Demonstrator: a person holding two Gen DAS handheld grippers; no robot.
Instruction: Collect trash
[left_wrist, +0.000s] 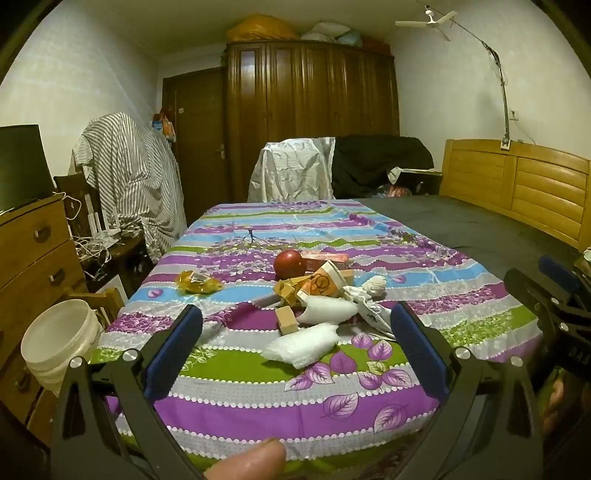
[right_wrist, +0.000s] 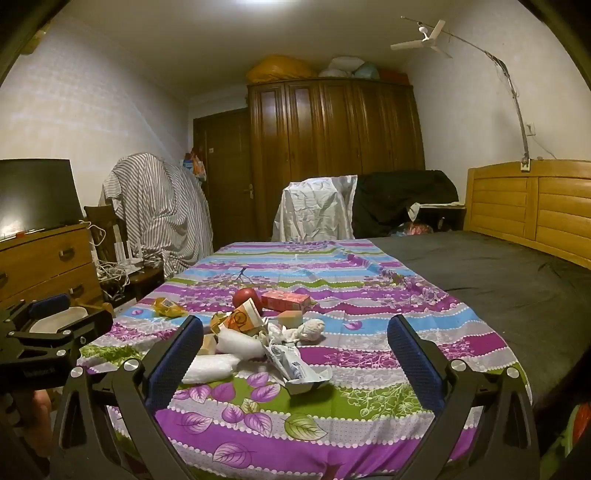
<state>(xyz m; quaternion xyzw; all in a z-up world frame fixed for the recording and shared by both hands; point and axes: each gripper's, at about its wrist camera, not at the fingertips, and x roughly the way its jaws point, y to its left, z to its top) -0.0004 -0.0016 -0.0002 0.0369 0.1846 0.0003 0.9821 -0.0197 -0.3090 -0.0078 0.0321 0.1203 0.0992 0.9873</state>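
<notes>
The left gripper (left_wrist: 295, 325) hangs wide open over the bedsheet's (left_wrist: 295, 406) near edge, trash pile (left_wrist: 314, 295) beyond its fingertips.

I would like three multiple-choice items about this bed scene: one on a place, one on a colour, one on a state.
1. Where is the white bucket?
A. on the bed
B. on the floor beside the bed, near the drawers
C. on top of the wardrobe

2. What colour is the round fruit in the pile?
A. red
B. green
C. blue

3. How do the jaws of the left gripper stand?
A. shut on the paper cup
B. shut, empty
C. open, empty

Key: 1 B, it stands below the bedspread's edge by the drawers; 2 A, it is dark red; 3 C, the blue pads stand wide apart, holding nothing.
</notes>
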